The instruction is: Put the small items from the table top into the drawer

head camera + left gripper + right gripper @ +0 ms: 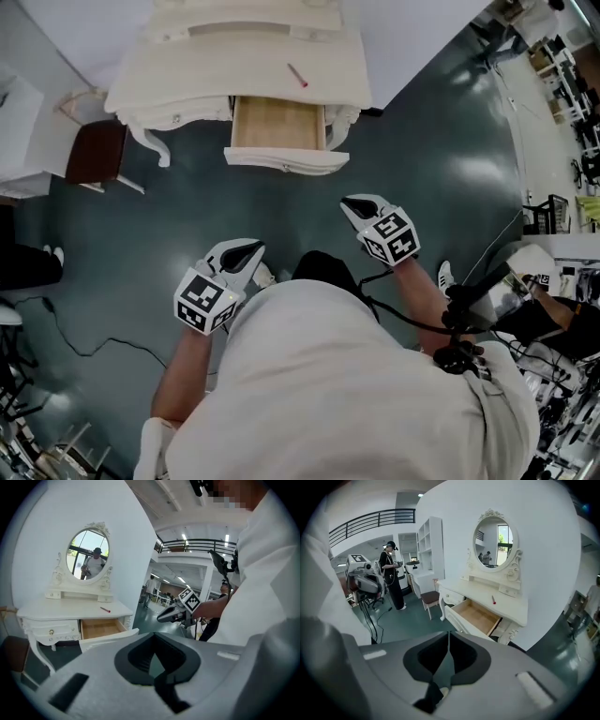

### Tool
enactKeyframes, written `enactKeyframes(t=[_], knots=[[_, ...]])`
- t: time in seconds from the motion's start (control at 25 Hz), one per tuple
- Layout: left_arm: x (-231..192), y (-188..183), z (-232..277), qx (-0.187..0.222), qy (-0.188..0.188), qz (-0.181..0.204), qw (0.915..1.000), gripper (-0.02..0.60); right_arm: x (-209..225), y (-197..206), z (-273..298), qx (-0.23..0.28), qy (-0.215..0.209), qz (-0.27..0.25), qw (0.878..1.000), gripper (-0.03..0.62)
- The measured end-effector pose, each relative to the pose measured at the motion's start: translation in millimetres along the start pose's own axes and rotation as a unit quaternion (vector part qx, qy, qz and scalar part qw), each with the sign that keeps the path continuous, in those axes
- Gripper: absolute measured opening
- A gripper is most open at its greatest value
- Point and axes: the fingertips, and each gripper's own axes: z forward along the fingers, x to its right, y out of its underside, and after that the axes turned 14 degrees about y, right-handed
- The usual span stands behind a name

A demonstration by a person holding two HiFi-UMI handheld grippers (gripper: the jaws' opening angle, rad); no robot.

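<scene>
A thin red pen (297, 75) lies on the white dressing table (234, 66), right of centre; it also shows in the left gripper view (105, 610) and the right gripper view (493, 600). Below the top, the wooden drawer (277, 127) stands pulled open and looks empty. My left gripper (246, 251) and right gripper (361, 204) hang close to my body, well short of the table. Both are shut with nothing between their jaws, as the left gripper (154, 633) and right gripper (449, 632) show in their own views.
A brown stool (94, 155) stands left of the table. An oval mirror (494, 543) rises behind the table top. A black cable (84, 347) trails over the dark floor at lower left. A person (391, 573) stands in the background; equipment crowds the right edge.
</scene>
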Motion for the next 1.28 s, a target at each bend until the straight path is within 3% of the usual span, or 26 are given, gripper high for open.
enactKeyframes(t=[0.16,0.32,0.52,0.72,1.04,1.28], knots=[[-49.4,5.7,-27.5,0.030,-0.036,-0.039,0.9982,0.000,22.8,-39.2,62.8,-0.004,0.008,-0.011,1.000,0.017],[-93.9,4.6,-44.4,0.032,-0.070,-0.053,0.9956,0.000,54.5,-77.0,128.4,0.002,0.013,-0.017,1.000,0.026],[-141.3,-28.3,-57.3,0.041,-0.134,-0.063,0.9882,0.000,104.6,-111.9,206.0,0.003,0.012,0.000,1.000,0.032],[-191.4,-55.1,-50.9,0.041,-0.171,-0.070,0.9818,0.000,154.3,-145.2,285.9,0.003,0.019,0.000,1.000,0.046],[-245.6,-91.9,-27.5,0.042,-0.205,-0.088,0.9738,0.000,212.8,-167.5,386.5,-0.022,0.024,0.003,0.999,0.067],[-289.1,-97.1,-11.5,0.038,-0.232,-0.112,0.9654,0.000,237.1,-170.4,460.0,-0.047,0.009,0.005,0.999,0.075]])
